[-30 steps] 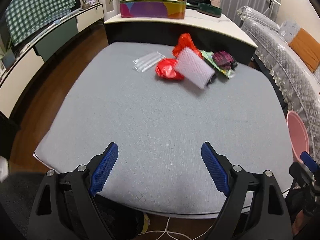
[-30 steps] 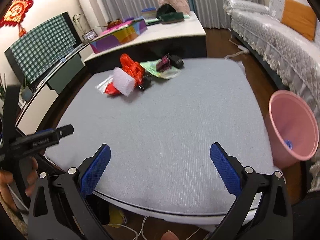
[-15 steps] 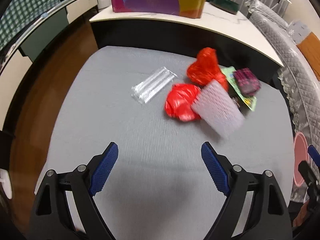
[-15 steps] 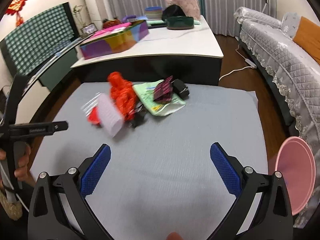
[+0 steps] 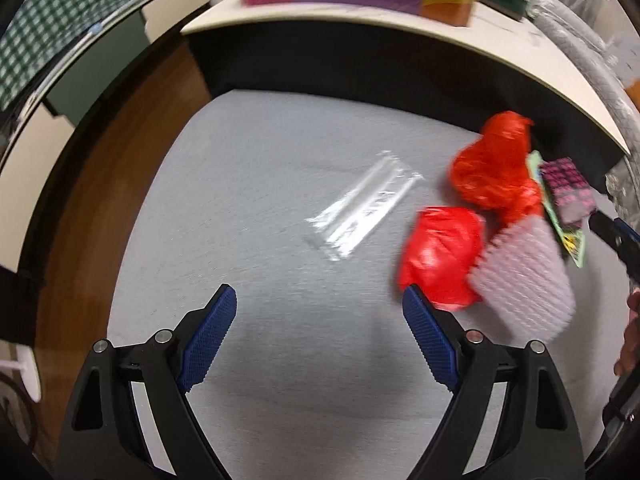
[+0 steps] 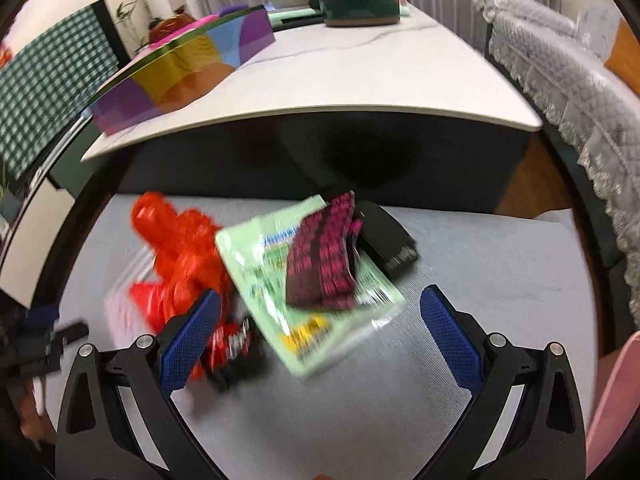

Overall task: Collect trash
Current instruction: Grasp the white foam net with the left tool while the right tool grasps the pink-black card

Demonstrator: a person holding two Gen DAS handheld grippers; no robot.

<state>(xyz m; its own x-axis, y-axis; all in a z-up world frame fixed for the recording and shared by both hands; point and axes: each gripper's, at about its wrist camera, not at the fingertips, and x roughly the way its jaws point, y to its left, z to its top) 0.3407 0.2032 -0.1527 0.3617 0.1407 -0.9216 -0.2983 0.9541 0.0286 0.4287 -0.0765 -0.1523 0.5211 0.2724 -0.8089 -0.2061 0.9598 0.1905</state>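
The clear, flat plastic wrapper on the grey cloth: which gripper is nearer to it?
Left. The left gripper hovers open just short of the clear plastic wrapper; the right gripper is over the green packet, beyond the red bags.

A glossy clear plastic wrapper (image 5: pixel 362 211) is lying ahead of the jaws on matt grey ribbed cloth (image 5: pixel 248 208), beside crinkled shiny red plastic (image 5: pixel 438 254).

- A clear plastic wrapper (image 5: pixel 362 210) lay on the grey padded surface (image 5: pixel 248 184), left of two red crumpled bags (image 5: pixel 494 172).
- A pink-and-black patterned packet (image 6: pixel 322 256) rested on a pale green flat pouch (image 6: pixel 272 276), behind which stood a white-topped table (image 6: pixel 360 80).
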